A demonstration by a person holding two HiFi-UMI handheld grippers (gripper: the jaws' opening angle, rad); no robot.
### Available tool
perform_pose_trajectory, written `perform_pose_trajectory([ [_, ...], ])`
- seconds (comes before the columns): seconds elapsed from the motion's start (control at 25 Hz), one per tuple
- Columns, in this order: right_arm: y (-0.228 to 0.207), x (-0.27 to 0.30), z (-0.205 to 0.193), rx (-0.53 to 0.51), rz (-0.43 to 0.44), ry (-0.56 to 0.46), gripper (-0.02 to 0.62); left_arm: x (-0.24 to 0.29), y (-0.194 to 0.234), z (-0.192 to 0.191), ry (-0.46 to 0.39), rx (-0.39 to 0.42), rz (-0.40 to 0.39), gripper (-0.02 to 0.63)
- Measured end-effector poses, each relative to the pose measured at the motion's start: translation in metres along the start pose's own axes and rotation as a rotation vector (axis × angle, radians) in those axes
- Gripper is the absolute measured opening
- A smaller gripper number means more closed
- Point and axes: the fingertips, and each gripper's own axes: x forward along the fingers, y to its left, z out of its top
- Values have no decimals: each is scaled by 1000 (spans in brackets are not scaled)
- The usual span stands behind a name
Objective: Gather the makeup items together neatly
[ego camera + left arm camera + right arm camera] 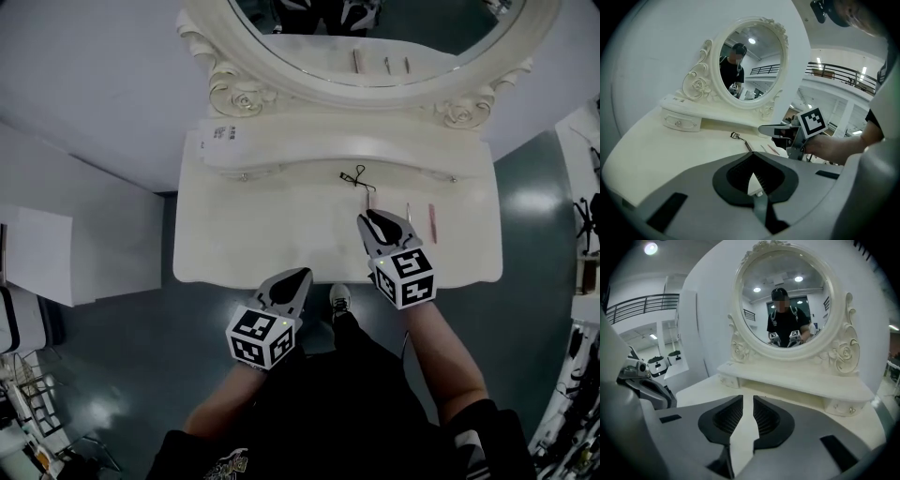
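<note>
- On the white dressing table (pixel 253 234), right of centre, the makeup items lie loosely spread: an eyelash curler (pixel 355 175) farthest back, a thin dark stick (pixel 368 200) just in front of it, then a pale stick (pixel 408 213) and a pink pencil (pixel 432 223) further right, each apart from the next.
- Behind them runs a raised drawer shelf (pixel 309 150) under the oval mirror (pixel 422 28) — its carved frame closes off the back.
- Right gripper (pixel 370 220) hangs over the tabletop, its tips just short of the dark stick's near end; the jaws stand a narrow slot apart, and only the table surface shows between them.
- Left gripper (pixel 298 277) sits at the table's front edge, well apart from the items — its jaws meet at the tips, empty.
- Below, a shoe (pixel 340 300) rests on the grey floor (pixel 131 337).
</note>
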Motion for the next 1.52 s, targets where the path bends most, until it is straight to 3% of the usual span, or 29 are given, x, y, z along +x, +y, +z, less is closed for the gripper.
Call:
perform_pose_trajectory([
  [0.28, -35, 53, -8, -245, 5, 123, 80, 23, 10, -5, 11, -44, 41, 8],
  [0.6, -53, 112, -35, -458, 100, 297, 84, 35, 10, -13, 23, -82, 87, 8],
  [1.08, -67, 154, -51, -512, 105, 391, 80, 30, 17, -18, 29, -116, 153, 8],
  [1.52, -56, 144, -39, -601, 110, 349, 49, 30, 12, -16, 24, -109, 141, 8],
])
